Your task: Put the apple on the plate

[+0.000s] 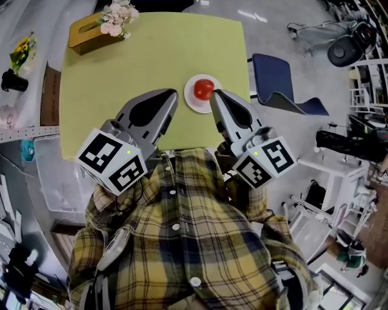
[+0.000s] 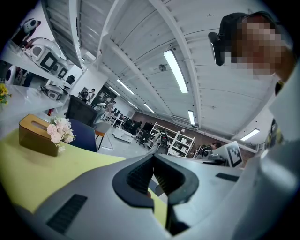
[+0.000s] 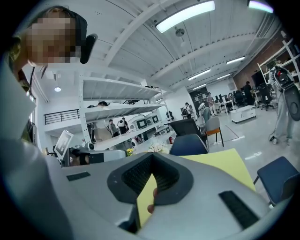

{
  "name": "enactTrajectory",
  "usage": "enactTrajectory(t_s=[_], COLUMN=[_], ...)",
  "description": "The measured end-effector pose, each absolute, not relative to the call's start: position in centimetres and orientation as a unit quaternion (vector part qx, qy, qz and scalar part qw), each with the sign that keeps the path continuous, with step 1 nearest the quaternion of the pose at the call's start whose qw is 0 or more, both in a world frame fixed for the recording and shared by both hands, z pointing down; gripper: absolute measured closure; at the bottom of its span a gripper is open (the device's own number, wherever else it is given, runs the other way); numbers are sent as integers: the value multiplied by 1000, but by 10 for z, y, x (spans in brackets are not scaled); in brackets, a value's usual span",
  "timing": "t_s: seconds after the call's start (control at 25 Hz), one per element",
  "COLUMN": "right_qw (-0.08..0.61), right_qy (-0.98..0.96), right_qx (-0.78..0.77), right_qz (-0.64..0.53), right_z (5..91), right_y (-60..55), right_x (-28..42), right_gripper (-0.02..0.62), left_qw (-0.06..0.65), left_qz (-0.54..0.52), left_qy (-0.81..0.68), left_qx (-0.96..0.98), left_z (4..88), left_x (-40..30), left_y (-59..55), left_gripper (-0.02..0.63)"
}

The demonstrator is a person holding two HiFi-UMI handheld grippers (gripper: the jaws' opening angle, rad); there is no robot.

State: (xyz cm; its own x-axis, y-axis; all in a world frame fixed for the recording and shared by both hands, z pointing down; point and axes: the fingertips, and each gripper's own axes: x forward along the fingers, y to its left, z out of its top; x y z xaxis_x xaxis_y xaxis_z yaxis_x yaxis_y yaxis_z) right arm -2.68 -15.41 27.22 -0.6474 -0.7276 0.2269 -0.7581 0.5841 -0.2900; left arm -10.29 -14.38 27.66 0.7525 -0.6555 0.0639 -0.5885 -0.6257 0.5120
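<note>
Left gripper [image 1: 174, 92]: jaws closed tip to tip, holding nothing. Right gripper [image 1: 214, 92]: the same, jaws together and empty. Both hover over the near edge of the table [image 1: 121, 72], tips pointing away from the person.

The apple [image 1: 204, 89] sits between the two tips on the white plate [image 1: 189, 103], touched by neither gripper. The left tip is just beside the plate's left rim. The right tip overlaps the right rim in the head view, and contact cannot be told. Nothing lies between either tip and the apple.

The rest of the table is bare except the far left corner, which has a brown tissue box [image 1: 83, 33] with pink flowers [image 1: 118, 18] against it, well apart from the plate. A blue chair [image 1: 279, 85] stands off the table's right side. The person's plaid shirt [image 1: 182, 242] fills the bottom of the head view.

Only the head view shows the apple and plate whole. In the left gripper view the gripper [image 2: 153, 157] shows meeting tips, with only yellow table and a small reddish speck in the loop behind them. That view also shows the tissue box [image 2: 35, 138] and flowers [image 2: 60, 130] at left. In the right gripper view the gripper [image 3: 151, 155] is likewise closed, with a strip of table and a reddish sliver [image 3: 152, 201] in the gap, too small to identify. Blue chairs [image 3: 187, 144] stand beyond the table.

The apple looks round with no clear long axis. Its stem direction cannot be told.
</note>
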Motion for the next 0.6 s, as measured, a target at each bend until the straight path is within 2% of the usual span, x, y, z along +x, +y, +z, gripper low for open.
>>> enactTrajectory(t_s=[0.6], right_qw=[58], right_qy=[-891], right_qx=[406], right_qz=[193], right_z=[278], right_y=[-168], right_x=[-27], right_gripper=[600], left_qw=[306], left_qz=[-108], left_qy=[-356], left_qx=[876], left_z=[273], left_x=[-125], left_y=[-179], left_gripper=[598])
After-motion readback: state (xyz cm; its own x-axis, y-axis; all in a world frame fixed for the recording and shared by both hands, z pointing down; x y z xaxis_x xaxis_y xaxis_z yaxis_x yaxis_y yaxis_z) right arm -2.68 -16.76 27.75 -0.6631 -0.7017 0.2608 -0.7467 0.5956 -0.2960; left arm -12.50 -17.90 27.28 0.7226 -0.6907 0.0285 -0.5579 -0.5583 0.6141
